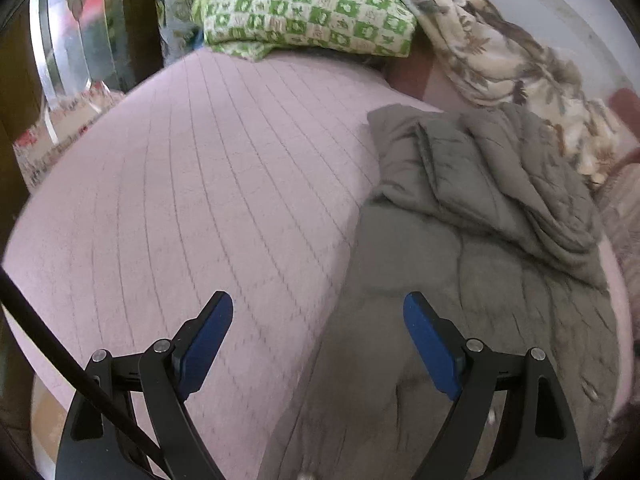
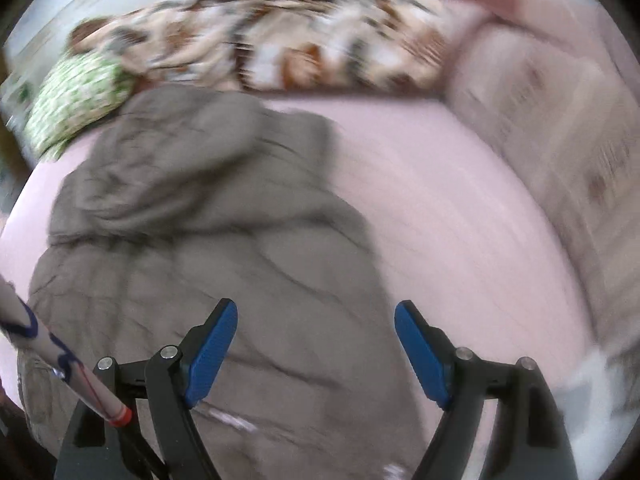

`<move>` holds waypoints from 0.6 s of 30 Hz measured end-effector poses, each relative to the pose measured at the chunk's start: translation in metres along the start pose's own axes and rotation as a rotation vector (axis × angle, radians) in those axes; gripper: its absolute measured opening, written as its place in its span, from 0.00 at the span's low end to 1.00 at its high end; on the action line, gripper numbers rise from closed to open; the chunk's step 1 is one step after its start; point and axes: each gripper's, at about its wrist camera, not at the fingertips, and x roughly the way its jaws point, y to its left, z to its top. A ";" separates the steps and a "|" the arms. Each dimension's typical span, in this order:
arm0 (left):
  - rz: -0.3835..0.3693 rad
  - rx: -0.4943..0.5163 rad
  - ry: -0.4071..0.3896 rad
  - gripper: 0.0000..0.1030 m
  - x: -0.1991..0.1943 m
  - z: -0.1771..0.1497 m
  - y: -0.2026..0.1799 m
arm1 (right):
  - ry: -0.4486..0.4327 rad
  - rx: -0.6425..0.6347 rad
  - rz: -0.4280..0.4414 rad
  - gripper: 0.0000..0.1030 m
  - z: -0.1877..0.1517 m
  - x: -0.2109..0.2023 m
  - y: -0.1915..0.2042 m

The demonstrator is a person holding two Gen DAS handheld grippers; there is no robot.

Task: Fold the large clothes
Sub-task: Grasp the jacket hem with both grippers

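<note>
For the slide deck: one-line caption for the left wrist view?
Open left gripper hovers over the edge of a rumpled grey quilted garment on a pink bed cover.

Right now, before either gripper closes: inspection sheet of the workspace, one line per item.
Surface: pink quilted bedspread, bare on its left half in the left wrist view.
Job's things: grey quilted garment, crumpled and part folded over itself, lying on the bedspread.
Clutter: green checked pillow at the head; floral blanket bunched along the far edge.
Grippers: left gripper open, holding nothing, above the garment's edge; right gripper open, holding nothing, above the garment.
Cables: black cable crossing the left wrist view's lower left corner.
Surroundings: wall behind the bed; right wrist view is motion-blurred.
</note>
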 end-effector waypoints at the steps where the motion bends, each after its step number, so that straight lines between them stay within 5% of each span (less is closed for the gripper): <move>1: -0.036 -0.017 0.022 0.84 -0.002 -0.006 0.007 | 0.016 0.047 -0.005 0.82 -0.008 0.003 -0.023; 8: -0.177 -0.104 0.146 0.83 0.005 -0.041 0.036 | 0.099 0.328 0.092 0.82 -0.065 0.032 -0.126; 15: -0.261 -0.126 0.217 0.80 0.014 -0.060 0.038 | 0.124 0.436 0.330 0.82 -0.094 0.047 -0.138; 18: -0.374 -0.118 0.262 0.80 0.014 -0.067 0.038 | 0.128 0.406 0.379 0.83 -0.103 0.046 -0.128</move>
